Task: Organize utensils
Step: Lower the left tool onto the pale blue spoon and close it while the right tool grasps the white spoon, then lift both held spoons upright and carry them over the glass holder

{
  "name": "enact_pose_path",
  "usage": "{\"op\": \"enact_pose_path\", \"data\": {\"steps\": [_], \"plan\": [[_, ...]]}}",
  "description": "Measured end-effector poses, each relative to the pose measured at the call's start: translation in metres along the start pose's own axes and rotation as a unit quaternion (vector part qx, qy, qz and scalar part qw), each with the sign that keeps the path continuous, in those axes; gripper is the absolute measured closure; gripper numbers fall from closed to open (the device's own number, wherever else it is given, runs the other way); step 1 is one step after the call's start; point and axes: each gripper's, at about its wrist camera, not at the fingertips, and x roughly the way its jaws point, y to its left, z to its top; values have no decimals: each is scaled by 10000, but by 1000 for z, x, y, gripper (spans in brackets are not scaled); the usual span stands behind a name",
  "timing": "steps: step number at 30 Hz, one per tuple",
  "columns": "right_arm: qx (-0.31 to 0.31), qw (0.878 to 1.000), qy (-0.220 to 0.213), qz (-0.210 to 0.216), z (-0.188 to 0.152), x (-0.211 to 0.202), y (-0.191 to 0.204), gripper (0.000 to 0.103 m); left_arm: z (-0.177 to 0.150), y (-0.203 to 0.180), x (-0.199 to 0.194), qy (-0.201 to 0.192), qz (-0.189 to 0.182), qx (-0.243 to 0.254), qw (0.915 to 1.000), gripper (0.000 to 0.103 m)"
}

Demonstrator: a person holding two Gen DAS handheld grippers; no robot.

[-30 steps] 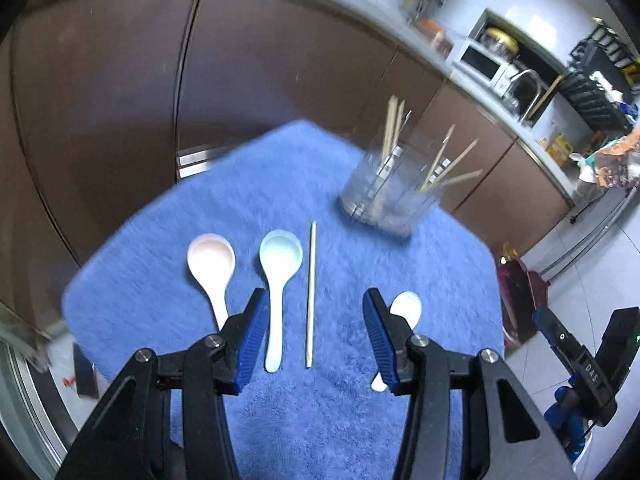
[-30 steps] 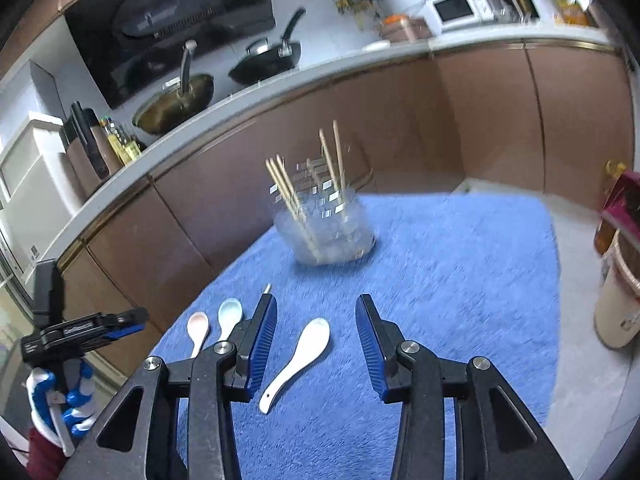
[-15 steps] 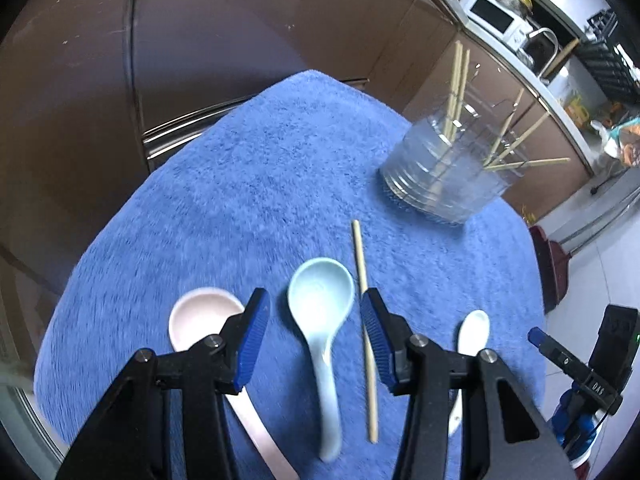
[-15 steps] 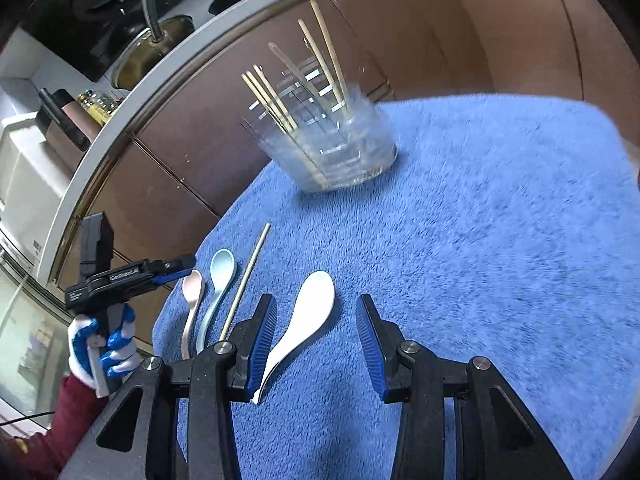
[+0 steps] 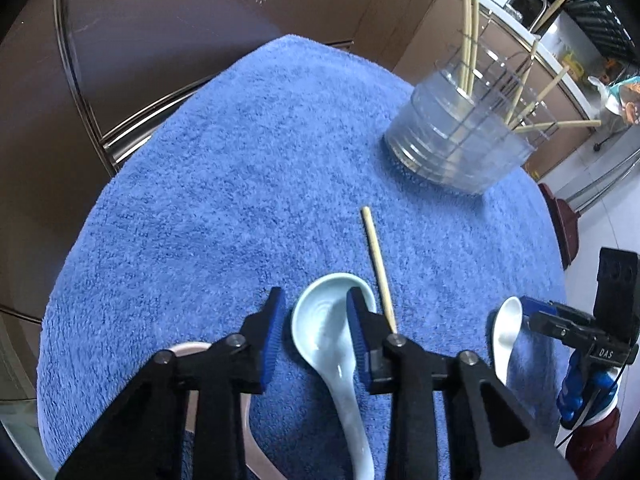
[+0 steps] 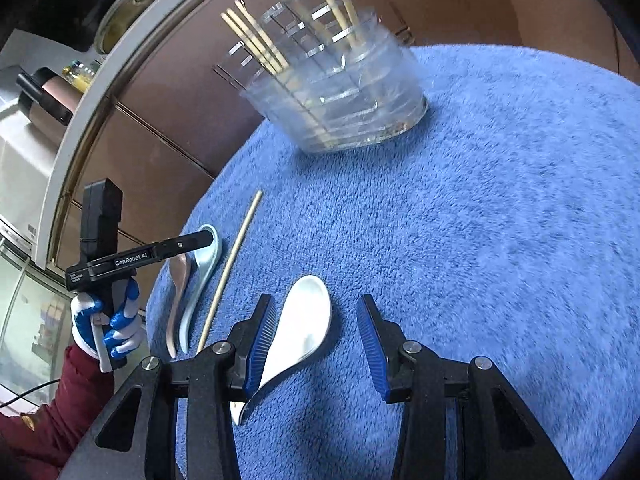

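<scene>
A pale blue spoon point(image 5: 328, 328) lies on the blue towel point(image 5: 240, 160), its bowl between the jaws of my open left gripper point(image 5: 316, 320), which is low over it. A single chopstick point(image 5: 378, 264) lies just right of it, and a pink spoon point(image 5: 192, 350) is partly hidden under my left finger. A white spoon point(image 6: 300, 328) lies between the jaws of my open right gripper point(image 6: 314, 332), nearer the left finger. The clear divided holder point(image 6: 332, 100) with several chopsticks stands at the back; it also shows in the left wrist view point(image 5: 460, 136).
Brown cabinet doors point(image 5: 180, 20) stand close behind the towel-covered table. The kitchen counter with a pan point(image 6: 132, 8) runs along the back. The table edge drops off at the left in the right wrist view.
Both grippers have moved forward and down toward the towel. The left has closed in over the pale blue spoon, the right over the white spoon. Both stay open.
</scene>
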Motion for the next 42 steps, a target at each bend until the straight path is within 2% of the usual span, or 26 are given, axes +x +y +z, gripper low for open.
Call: {"op": "enact_pose_path", "data": {"steps": [4, 5, 7, 8, 9, 13, 15, 19, 21, 24, 28, 31, 33, 36, 38, 40, 42], "plan": [[-14, 9997, 253, 5, 5, 11, 0, 66, 0, 0, 8, 105, -8, 13, 9999, 81], [-37, 9995, 315, 46, 6, 12, 1, 69, 0, -1, 9, 99, 1, 34, 9999, 83], [-77, 9991, 427, -3, 9, 14, 4, 79, 0, -4, 10, 98, 22, 39, 9999, 88], [-141, 9986, 501, -73, 9, 16, 5, 90, -1, -6, 11, 91, 53, 53, 9999, 91], [-197, 9982, 553, -140, 9, 19, 7, 95, -2, -8, 11, 68, 83, 92, 9999, 93], [-345, 9977, 517, -279, 6, 12, 15, 96, -9, -18, 5, -72, 237, 200, 9995, 94], [-418, 9976, 415, -366, 3, 5, 21, 96, -11, -21, -4, -262, 276, 160, 9991, 94], [-730, 9958, 64, -557, -1, -21, 39, 97, -15, -29, -34, -792, 418, 187, 9958, 94], [-948, 9926, -181, -740, -1, -37, 52, 97, -14, -37, -60, -1196, 495, 226, 9913, 94], [-1298, 9829, -746, -1071, 9, -70, 78, 97, -6, -53, -97, -1773, 608, 275, 9819, 94], [-1635, 9645, -1590, -1329, 30, -111, 111, 97, 14, -76, -147, -2633, 614, 278, 9624, 94], [-1863, 9449, -2243, -1487, 49, -137, 132, 97, 38, -94, -177, -3304, 466, 128, 9426, 94], [-1999, 9267, -2721, -1650, 65, -152, 144, 97, 54, -108, -186, -3684, 513, 64, 9282, 94], [-2168, 9021, -3180, -1953, 88, -158, 155, 97, 81, -127, -186, -4170, 528, -88, 9073, 94], [-2272, 8872, -3360, -2200, 101, -152, 157, 97, 96, -139, -173, -4360, 592, -153, 8978, 94], [-2356, 8778, -3429, -2374, 113, -140, 154, 97, 108, -148, -154, -4484, 738, -162, 8906, 94], [-2460, 8707, -3408, -2555, 124, -123, 147, 97, 119, -155, -132, -4459, 810, -191, 8912, 94]]}}
